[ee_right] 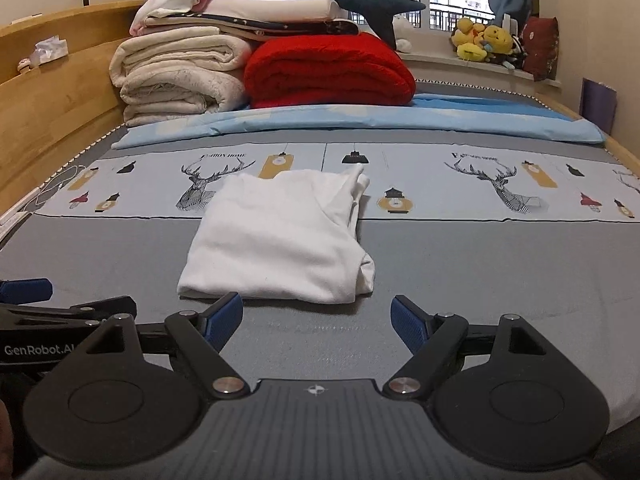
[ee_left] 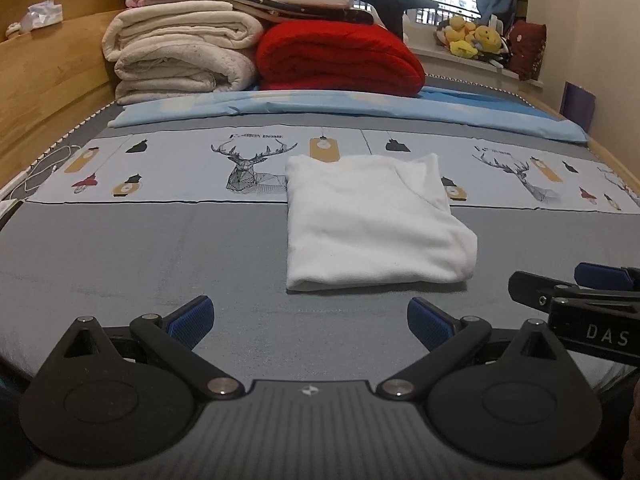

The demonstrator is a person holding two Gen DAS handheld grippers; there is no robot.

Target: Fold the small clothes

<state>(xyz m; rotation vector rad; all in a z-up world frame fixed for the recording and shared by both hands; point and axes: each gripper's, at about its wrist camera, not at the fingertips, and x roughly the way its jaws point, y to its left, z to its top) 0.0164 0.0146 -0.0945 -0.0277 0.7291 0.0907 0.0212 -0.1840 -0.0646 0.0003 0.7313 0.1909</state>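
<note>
Both hand-held grippers — left [ee_left: 310, 316], right [ee_right: 316, 316] — gape empty; shirt [ee_left: 372, 220] mid-frame looks light, floppy — pinch a corner.

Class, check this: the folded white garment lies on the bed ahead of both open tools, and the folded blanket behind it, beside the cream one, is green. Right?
Not quite: the blanket is red, as the right wrist view shows. The white garment does lie folded ahead of both open tools, the left tool and the right tool.
</note>
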